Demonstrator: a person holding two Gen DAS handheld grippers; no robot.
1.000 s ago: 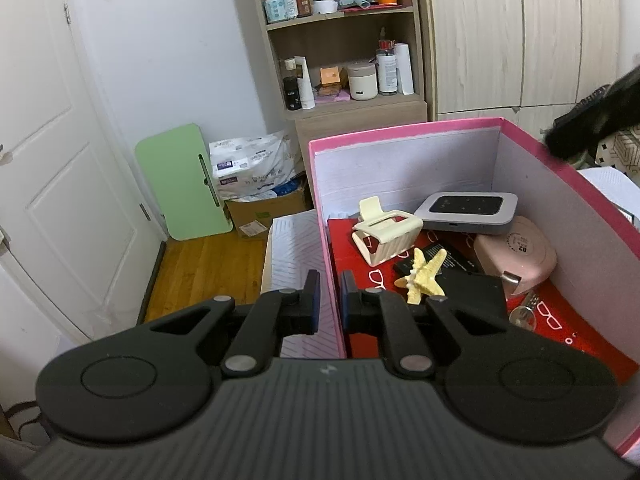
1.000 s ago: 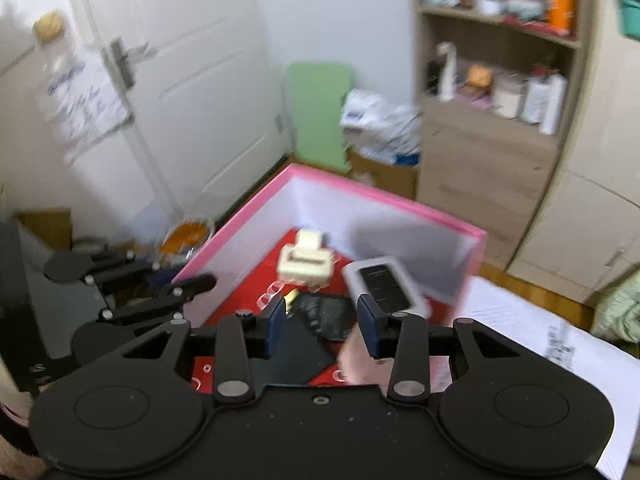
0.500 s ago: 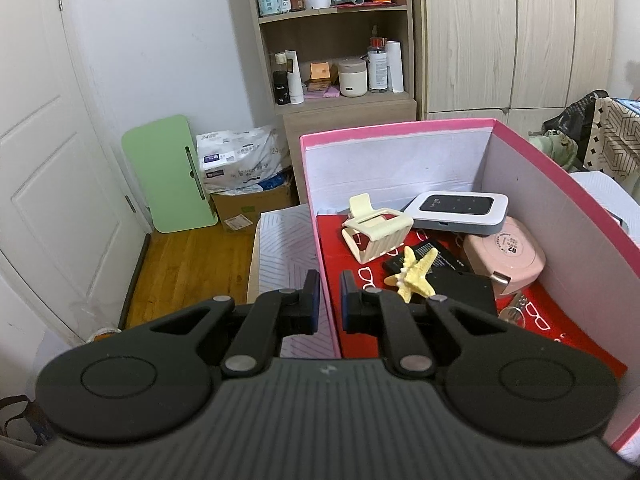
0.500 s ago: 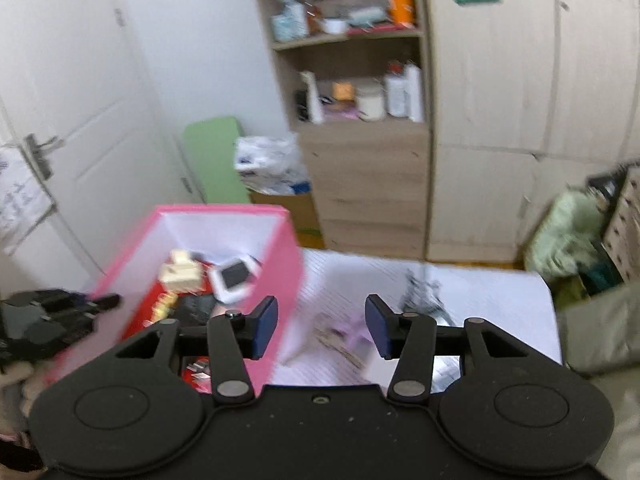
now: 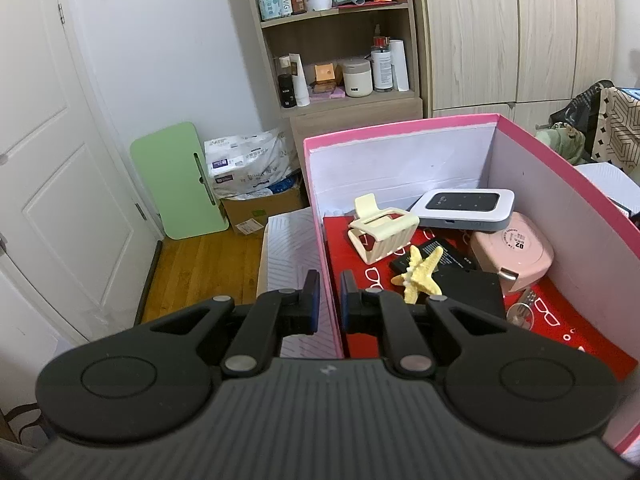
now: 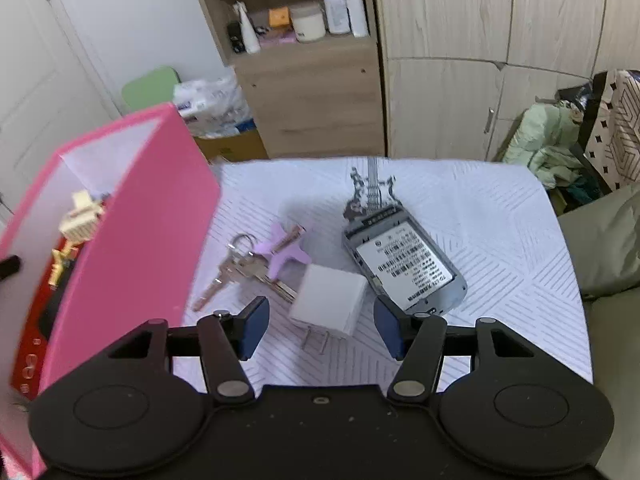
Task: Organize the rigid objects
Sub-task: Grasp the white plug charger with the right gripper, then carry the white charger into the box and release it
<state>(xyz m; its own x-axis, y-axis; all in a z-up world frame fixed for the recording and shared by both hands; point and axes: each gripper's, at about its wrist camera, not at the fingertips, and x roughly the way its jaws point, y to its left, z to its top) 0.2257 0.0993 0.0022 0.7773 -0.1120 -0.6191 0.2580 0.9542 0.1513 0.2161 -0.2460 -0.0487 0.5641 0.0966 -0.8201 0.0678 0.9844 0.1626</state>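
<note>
Left wrist view: left gripper (image 5: pixel 327 298) pinches pink box (image 5: pixel 400 132) wall, starfish (image 5: pixel 420 270) inside at 1 o'clock | right gripper (image 6: pixel 320 320) spread wide, bare, white charger (image 6: pixel 330 304) between its fingers, keys (image 6: pixel 236 268) at 10 o'clock, phone (image 6: pixel 404 264) at 1 o'clock

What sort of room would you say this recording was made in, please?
Most likely a bedroom or similar room in a home: an open shelf unit holds toiletry bottles and jars, tall wooden wardrobe doors stand beside it, and clothes are piled over a chair.
</note>
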